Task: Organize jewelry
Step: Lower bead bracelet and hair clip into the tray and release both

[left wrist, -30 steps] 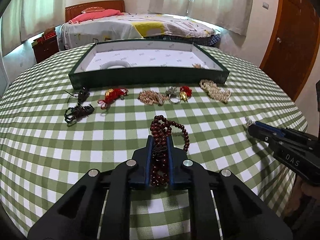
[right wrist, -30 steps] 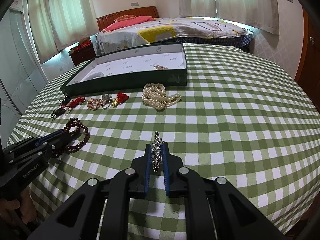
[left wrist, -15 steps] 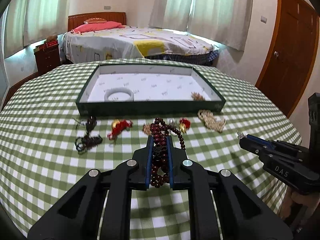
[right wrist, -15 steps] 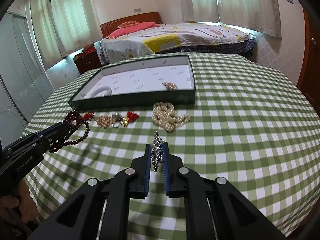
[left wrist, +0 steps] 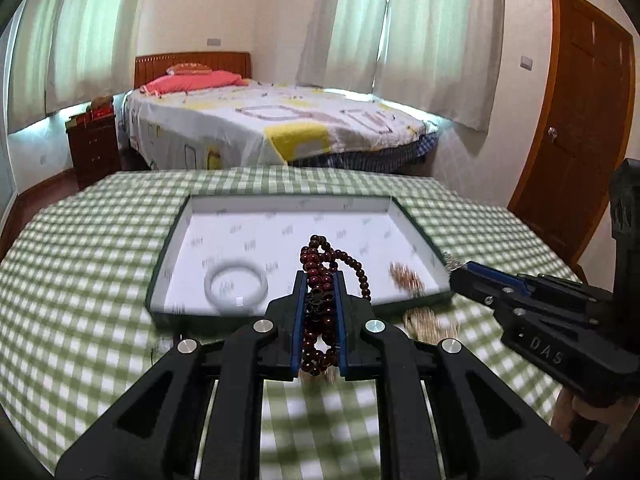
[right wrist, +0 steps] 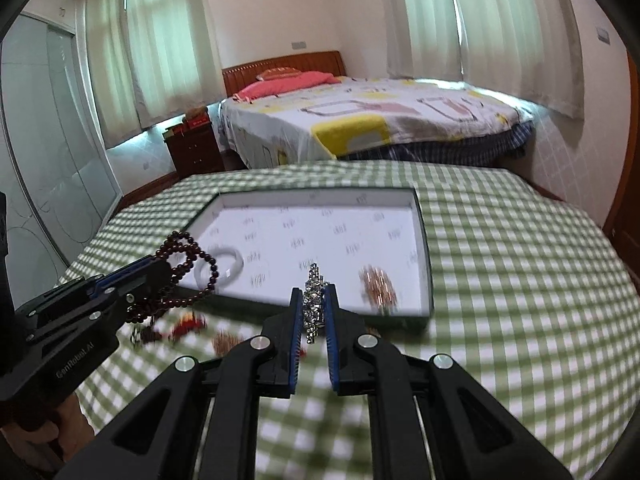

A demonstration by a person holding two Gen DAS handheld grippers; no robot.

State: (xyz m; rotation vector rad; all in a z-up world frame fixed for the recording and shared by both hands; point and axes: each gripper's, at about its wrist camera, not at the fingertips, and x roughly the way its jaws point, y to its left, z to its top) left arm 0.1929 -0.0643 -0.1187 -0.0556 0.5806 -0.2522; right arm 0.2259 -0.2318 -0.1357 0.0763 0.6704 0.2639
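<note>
Left gripper (left wrist: 319,300) is up off the table, pads pinched on the dark red beads (left wrist: 320,320), a loop dangling out front over the tray's (left wrist: 168,252) near wall. Right gripper (right wrist: 313,312) is clamped too, on a small silver piece (right wrist: 314,308), hovering just short of the tray's near right corner. Inside the tray: a white bangle (left wrist: 236,282) by the near left corner, a gold cluster (left wrist: 404,276) by the near right. More blurred jewelry lies on the green checked cloth (left wrist: 80,300) along the tray's near wall.

Checked table (left wrist: 80,280), green tray (left wrist: 160,280), loose jewelry (right wrist: 188,326)
</note>
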